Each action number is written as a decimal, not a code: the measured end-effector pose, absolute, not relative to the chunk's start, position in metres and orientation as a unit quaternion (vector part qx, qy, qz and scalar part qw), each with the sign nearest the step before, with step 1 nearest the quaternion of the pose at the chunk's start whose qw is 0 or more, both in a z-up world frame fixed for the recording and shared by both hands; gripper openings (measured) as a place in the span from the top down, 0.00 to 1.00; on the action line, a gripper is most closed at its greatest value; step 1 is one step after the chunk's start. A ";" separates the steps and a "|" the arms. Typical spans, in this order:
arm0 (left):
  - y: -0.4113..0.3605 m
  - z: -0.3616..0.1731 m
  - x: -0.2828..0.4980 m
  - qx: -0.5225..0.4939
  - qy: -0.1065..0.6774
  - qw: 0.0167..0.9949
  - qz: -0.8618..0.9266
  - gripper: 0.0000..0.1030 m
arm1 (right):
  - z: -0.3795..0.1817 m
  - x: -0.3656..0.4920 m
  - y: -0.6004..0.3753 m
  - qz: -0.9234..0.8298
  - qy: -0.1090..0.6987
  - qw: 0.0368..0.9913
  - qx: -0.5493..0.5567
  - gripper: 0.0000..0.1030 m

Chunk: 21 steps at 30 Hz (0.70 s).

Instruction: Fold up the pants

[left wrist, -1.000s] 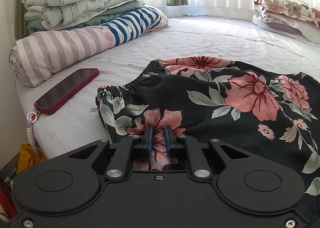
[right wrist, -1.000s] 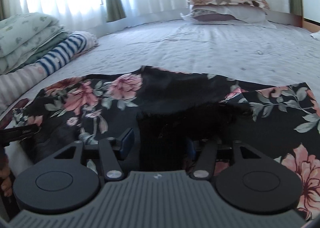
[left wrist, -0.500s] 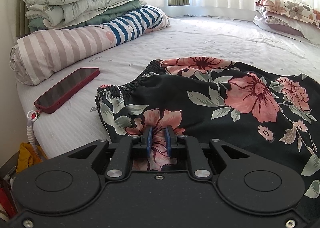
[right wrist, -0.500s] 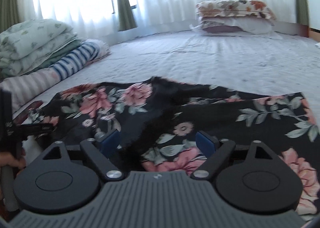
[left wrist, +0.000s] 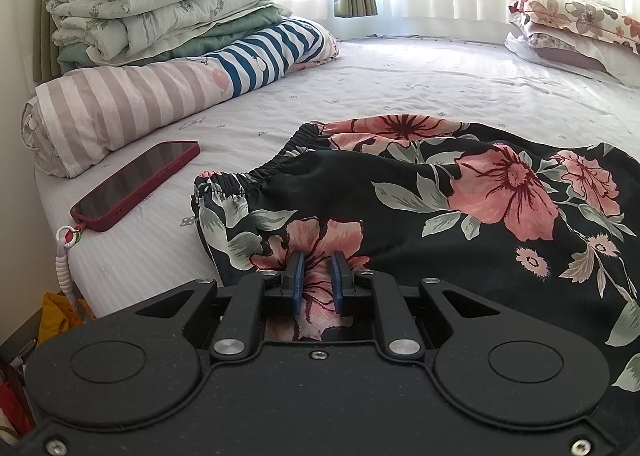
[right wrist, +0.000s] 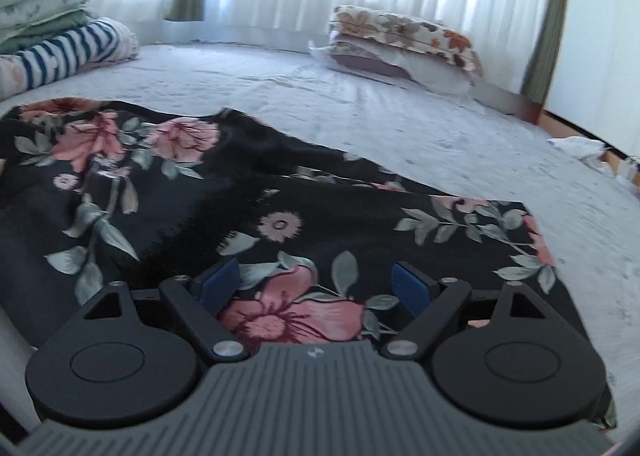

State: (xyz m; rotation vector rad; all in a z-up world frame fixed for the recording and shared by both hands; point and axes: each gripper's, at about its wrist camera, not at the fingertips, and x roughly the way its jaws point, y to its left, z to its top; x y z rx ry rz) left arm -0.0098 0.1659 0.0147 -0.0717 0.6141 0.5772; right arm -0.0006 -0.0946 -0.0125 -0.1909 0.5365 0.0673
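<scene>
The left gripper (left wrist: 317,276) has its blue pads (left wrist: 297,282) drawn close together, pinching a fold of the pants (left wrist: 460,207) between them; the cloth caught there is a pink flower of the print, bunched up through the narrow gap. The grip sits at the near edge of the garment, not far from the gathered elastic waistband (left wrist: 256,177), which curves away toward the left of that view. The right gripper (right wrist: 316,284) stands wide, its two blue pads (right wrist: 408,288) well apart with the fabric lying flat beneath and between them, and neither pad presses on the cloth (that view is somewhat blurred, so whether the tips graze the cloth cannot be told). The pants, black with pink flowers and grey-green leaves, lie spread across the near part of the bed (left wrist: 400,87), waistband end at the left gripper and a straight leg hem (right wrist: 536,232) out to the right of the right gripper. A red phone (left wrist: 136,183) lies on the sheet to the left of the waistband, apart from it, with a beaded strap hanging over the mattress edge. Behind it sit folded quilts (left wrist: 160,3) on a striped roll (left wrist: 120,107), and pillows (left wrist: 576,35) are stacked at the far right by the curtains.
</scene>
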 end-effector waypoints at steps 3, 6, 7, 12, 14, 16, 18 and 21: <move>0.165 0.014 -0.010 -0.034 0.298 0.912 0.280 0.86 | -0.009 -0.001 -0.097 0.080 0.274 0.957 -0.057 0.11; 0.165 0.015 -0.010 -0.037 0.298 0.912 0.281 0.86 | -0.007 -0.007 -0.100 0.086 0.268 0.958 -0.051 0.11; 0.165 0.015 -0.010 -0.037 0.298 0.912 0.281 0.86 | -0.006 -0.010 -0.102 0.087 0.262 0.960 -0.050 0.11; 0.165 0.015 -0.010 -0.035 0.297 0.911 0.282 0.86 | 0.002 -0.020 -0.112 0.061 0.250 0.964 -0.063 0.09; 0.165 0.015 -0.010 -0.035 0.297 0.911 0.283 0.86 | 0.000 -0.017 -0.112 0.037 0.251 0.963 -0.093 0.09; 0.165 0.015 -0.010 -0.034 0.297 0.911 0.284 0.86 | -0.005 -0.013 -0.108 0.021 0.258 0.958 -0.123 0.08; 0.164 0.015 -0.010 -0.034 0.297 0.911 0.285 0.86 | -0.013 -0.011 -0.101 0.013 0.254 0.955 -0.155 0.07; 0.165 0.015 -0.010 -0.037 0.298 0.910 0.285 0.85 | -0.016 -0.014 -0.093 0.009 0.235 0.956 -0.178 0.07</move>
